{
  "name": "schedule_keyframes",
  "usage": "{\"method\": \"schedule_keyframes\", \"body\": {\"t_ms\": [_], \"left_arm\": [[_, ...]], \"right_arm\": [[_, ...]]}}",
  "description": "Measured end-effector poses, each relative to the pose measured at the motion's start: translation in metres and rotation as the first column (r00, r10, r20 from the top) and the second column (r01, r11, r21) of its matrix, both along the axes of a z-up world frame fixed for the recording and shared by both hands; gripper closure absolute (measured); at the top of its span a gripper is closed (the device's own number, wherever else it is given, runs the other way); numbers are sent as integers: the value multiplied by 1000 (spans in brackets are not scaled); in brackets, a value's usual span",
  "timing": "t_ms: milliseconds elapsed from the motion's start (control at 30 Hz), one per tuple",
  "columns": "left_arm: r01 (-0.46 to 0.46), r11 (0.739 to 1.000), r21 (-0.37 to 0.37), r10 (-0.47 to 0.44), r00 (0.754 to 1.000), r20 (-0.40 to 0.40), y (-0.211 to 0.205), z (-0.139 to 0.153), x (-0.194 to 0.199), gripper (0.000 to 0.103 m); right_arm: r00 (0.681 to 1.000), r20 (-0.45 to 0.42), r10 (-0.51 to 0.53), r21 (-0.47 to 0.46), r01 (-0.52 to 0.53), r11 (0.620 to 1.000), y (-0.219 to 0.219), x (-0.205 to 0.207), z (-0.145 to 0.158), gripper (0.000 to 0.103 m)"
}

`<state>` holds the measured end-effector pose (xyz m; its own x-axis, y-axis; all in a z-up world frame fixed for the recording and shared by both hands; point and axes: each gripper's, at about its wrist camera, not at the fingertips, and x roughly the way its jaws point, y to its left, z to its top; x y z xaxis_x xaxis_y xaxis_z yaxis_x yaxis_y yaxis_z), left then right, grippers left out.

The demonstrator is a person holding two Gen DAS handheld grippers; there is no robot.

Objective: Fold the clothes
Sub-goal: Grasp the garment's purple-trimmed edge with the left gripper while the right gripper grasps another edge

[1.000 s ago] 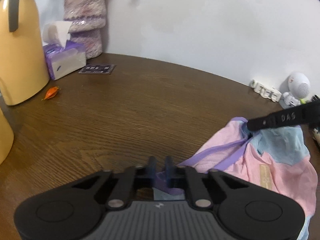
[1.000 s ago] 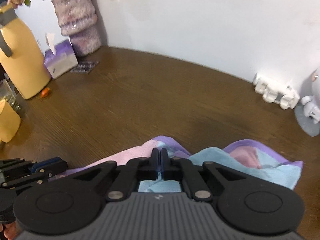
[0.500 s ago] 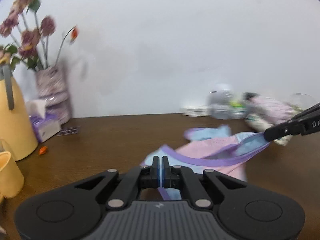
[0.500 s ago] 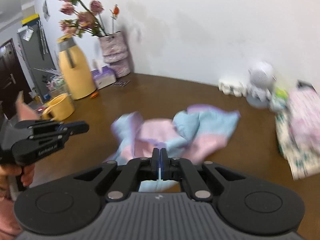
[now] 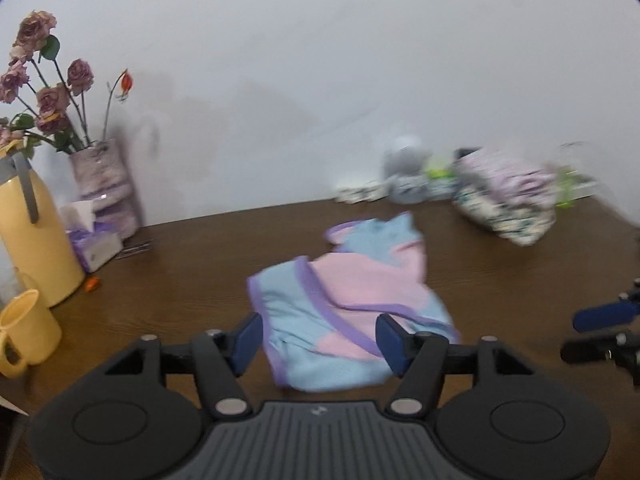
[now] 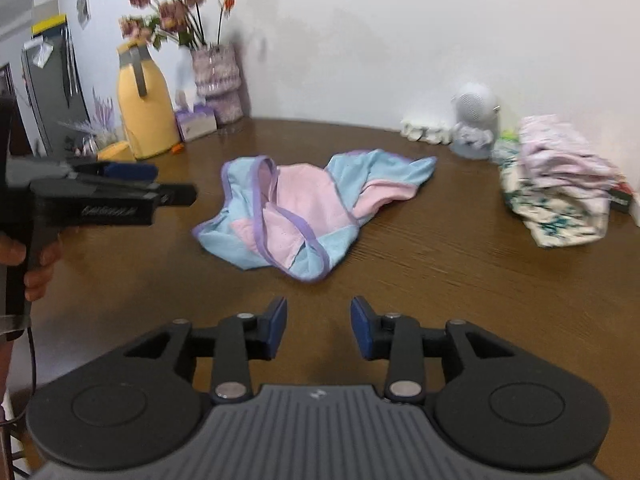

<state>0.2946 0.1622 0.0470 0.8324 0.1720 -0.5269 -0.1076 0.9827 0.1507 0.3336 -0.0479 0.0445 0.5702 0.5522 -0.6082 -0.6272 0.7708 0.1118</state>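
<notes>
A small pink and light-blue garment with purple trim lies crumpled on the brown wooden table. My right gripper hovers short of its near edge, its jaws opening with nothing between them. In the right wrist view my left gripper hangs above the table just left of the garment, held by a person's hand. In the left wrist view the garment shows through the gap of my left gripper; its jaws are opening and its pads do not touch the cloth. My right gripper shows at the right edge.
A stack of folded clothes sits at the right back. A yellow jug, a tissue box and a vase of flowers stand at the left back, with a yellow mug nearer. A white figurine stands by the wall.
Both grippers were shut on the garment's edge and have let go and drawn back. The garment has dropped onto the table. Both sets of jaws now stand apart.
</notes>
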Motion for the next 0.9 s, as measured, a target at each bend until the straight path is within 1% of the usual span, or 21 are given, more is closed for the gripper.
{"method": "schedule_keyframes", "body": {"t_ms": [67, 133, 167, 233, 333, 367, 400, 433, 467, 500, 533, 567, 700, 833, 900], "left_arm": [[-56, 998, -3, 56, 998, -23, 11, -8, 33, 33], [-93, 996, -10, 92, 995, -44, 19, -14, 61, 33], [-103, 995, 2, 103, 993, -52, 21, -18, 73, 33], [-117, 992, 37, 119, 991, -65, 25, -26, 98, 33], [-103, 980, 171, 121, 988, -94, 22, -40, 126, 34], [-99, 974, 204, 122, 987, -100, 22, -45, 132, 36], [-95, 967, 237, 123, 987, -107, 21, -50, 137, 41], [-88, 966, 244, 118, 987, -112, 21, -53, 141, 47], [-83, 971, 226, 111, 987, -113, 24, -53, 141, 66], [-81, 976, 202, 105, 988, -112, 28, -54, 140, 92], [-78, 981, 178, 98, 989, -110, 31, -55, 140, 102], [-66, 985, 162, 84, 991, -107, 33, -54, 135, 101], [-64, 986, 151, 73, 996, -56, 37, -44, 101, 102], [-50, 992, 119, 49, 999, 10, 34, -26, 46, 102], [-40, 994, 102, 34, 998, 55, 28, -17, 9, 102]], "right_arm": [[1000, 6, -3, -30, 3, 1000, 27, 20, -9, 67], [1000, 11, -21, -52, 21, 998, 47, 37, -21, 67], [1000, 2, -27, -55, 27, 998, 56, 47, -27, 67], [999, -3, -39, -65, 39, 997, 68, 59, -37, 67], [998, 13, -62, -120, 63, 991, 80, 71, -51, 69], [997, 40, -62, -132, 67, 989, 83, 72, -52, 73], [997, 53, -61, -139, 68, 988, 84, 73, -51, 89], [997, 58, -59, -136, 66, 988, 84, 75, -49, 97], [996, 60, -59, -113, 65, 991, 83, 76, -47, 100], [996, 71, -63, -97, 70, 993, 80, 74, -46, 101], [994, 81, -67, -81, 74, 994, 77, 73, -44, 101], [994, 86, -71, -63, 77, 995, 72, 71, -42, 101], [991, 101, -84, 4, 84, 996, 54, 58, -31, 101], [989, 126, -80, 46, 75, 996, 31, 25, -21, 101], [985, 152, -81, 51, 74, 996, 19, 2, -16, 101]]}}
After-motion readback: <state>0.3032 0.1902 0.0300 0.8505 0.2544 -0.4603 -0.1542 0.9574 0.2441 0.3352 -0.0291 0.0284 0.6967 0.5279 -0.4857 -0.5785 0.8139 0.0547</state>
